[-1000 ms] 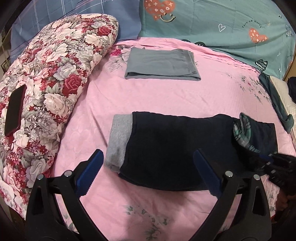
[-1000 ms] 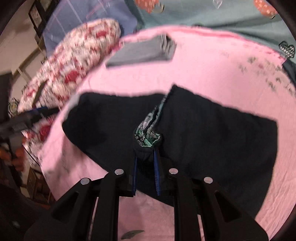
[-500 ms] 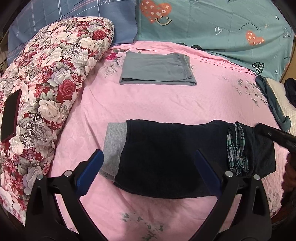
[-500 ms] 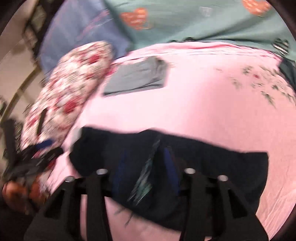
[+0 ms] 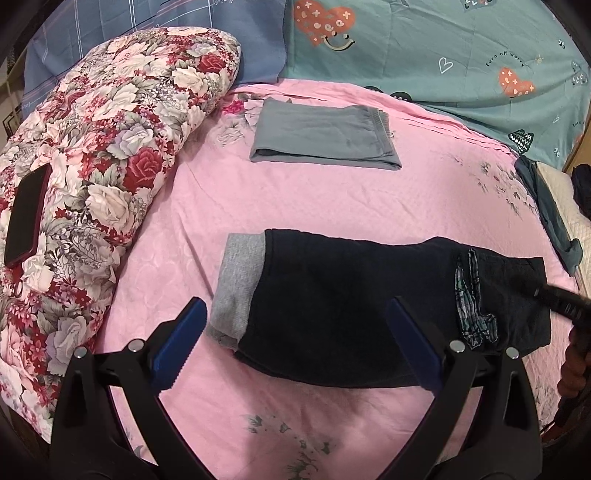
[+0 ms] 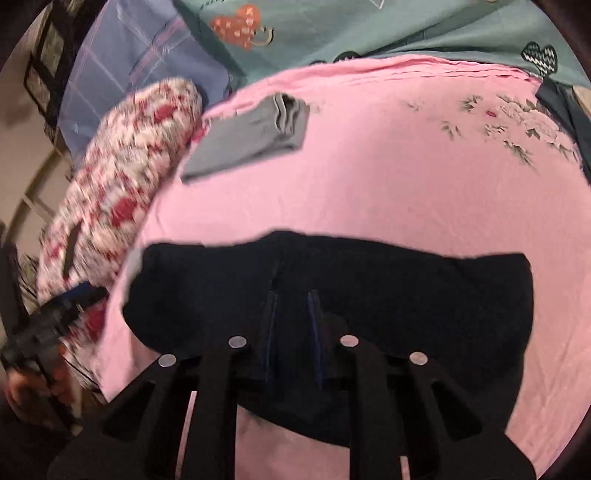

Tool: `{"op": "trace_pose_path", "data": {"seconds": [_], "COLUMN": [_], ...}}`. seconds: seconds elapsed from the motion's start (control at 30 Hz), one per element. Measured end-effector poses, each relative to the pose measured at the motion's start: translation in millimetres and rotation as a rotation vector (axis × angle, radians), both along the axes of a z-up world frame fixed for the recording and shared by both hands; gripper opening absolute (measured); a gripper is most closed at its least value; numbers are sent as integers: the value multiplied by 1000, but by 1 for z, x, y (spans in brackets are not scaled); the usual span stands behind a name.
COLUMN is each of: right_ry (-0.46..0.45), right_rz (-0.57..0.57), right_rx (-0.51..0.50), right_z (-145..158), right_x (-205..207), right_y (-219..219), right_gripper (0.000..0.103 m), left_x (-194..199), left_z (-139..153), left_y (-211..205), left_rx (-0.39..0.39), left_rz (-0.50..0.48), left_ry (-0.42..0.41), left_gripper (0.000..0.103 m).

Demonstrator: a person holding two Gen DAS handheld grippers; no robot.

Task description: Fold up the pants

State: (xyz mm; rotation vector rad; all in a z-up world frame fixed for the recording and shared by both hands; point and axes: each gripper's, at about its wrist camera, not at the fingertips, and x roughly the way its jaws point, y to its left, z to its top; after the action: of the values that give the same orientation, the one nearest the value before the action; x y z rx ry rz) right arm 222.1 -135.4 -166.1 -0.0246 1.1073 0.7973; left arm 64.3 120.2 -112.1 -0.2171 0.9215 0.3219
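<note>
Left gripper [image 5: 295, 343] spread wide, hovering over the folded dark pants [image 5: 369, 306] on the pink bedsheet [image 5: 314, 199]. Right gripper [image 6: 293, 314] fingers nearly together above the pants, can't tell if pinching cloth.

We count two folded garments on one pink bedsheet [image 5: 332, 199] — one dark pair of pants [image 5: 369, 306] with a grey cuff, and one grey folded garment [image 5: 325, 136] near the head of the bed. We count one floral quilt roll [image 5: 110, 155] carrying one dark phone [image 5: 24, 218], two pillows — one blue plaid pillow [image 5: 207, 33] and one teal heart-print pillow [image 5: 443, 51] — and one dark teal cloth [image 5: 554, 218] at the bed's edge. We count two grippers: one left gripper [image 5: 295, 343] and one right gripper [image 6: 293, 325].
</note>
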Motion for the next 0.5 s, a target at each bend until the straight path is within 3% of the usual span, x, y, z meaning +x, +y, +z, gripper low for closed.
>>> {"op": "trace_pose_path", "data": {"seconds": [0.07,0.13,0.17,0.27,0.4,0.5], "right_ry": [52,-51,-56,-47,3,-105], "right_rz": [89,139,142,95,171,197], "right_rx": [-68,-134,-147,-50,-149,-239], "right_z": [-24,-27,-23,5,-21,-15], "right_x": [-11,-25,-26,-21,-31,-42], "right_y": [8,16,17,3,18,39], "right_gripper": [17,17,17,19,22,24], "left_x": [2,5,6,6,5,6], "left_z": [-1,-1,-1,2,0,0], "left_y": [-2,-6,-8,-13,-14,-15], "left_rx": [-5,-5,-3,6,1,5], "left_rz": [-10,-25,-33,-47,-55,-65], "left_ry": [1,1,0,-9,-2,-1], "left_gripper": [99,99,99,99,99,99]}}
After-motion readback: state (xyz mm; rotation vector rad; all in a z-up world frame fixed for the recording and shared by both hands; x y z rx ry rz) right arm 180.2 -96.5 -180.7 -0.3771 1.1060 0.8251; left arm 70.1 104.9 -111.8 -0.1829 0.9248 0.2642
